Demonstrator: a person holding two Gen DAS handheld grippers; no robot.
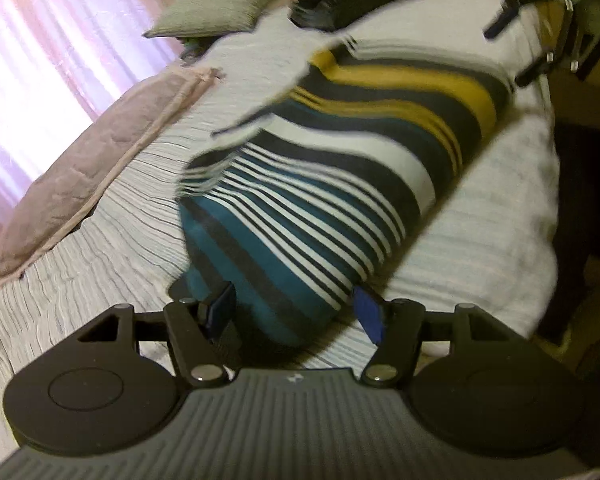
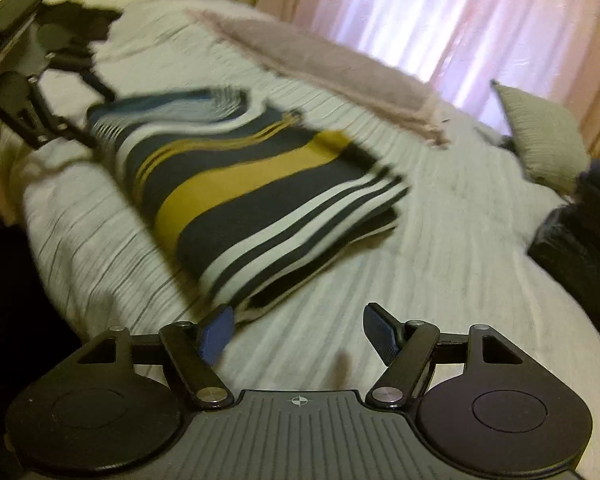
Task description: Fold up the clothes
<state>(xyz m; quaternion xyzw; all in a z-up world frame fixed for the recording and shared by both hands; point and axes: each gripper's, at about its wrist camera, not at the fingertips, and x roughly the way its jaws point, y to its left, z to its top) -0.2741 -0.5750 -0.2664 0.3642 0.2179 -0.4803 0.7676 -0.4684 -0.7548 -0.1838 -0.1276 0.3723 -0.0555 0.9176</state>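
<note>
Left hand-held gripper (image 1: 296, 312): jaws spread wide, blue pads either side of the teal end of the striped garment (image 1: 332, 184). Fabric sits between the pads, but we see no pinch; we read it as not clamped. Right hand-held gripper (image 2: 300, 334): also wide open, holding nothing, its left pad just beside the garment's near corner, the bedspread (image 2: 440, 280) showing between the fingers.

Garment lies on the bed, already folded into a long, thick, multi-layer rectangle, well clear of the pink blanket (image 1: 84, 176) and the grey cushion (image 1: 216, 8). A white flap at the garment's far end looks loose; too blurred to say more.

Handling, our judgement: soft knit, light, no stiffness. It will sag and the layers will slide apart if lifted by one layer only. Not fragile, not slippery on the ribbed bedspread. We'd grip at the short-end corners and pinch through the whole stack, not just the top ply.

Pose: both grippers low and tilted down toward the garment, at opposite short ends, facing each other along its length. In each view the other gripper appears past the garment's far end. Both frames carry motion blur.
</note>
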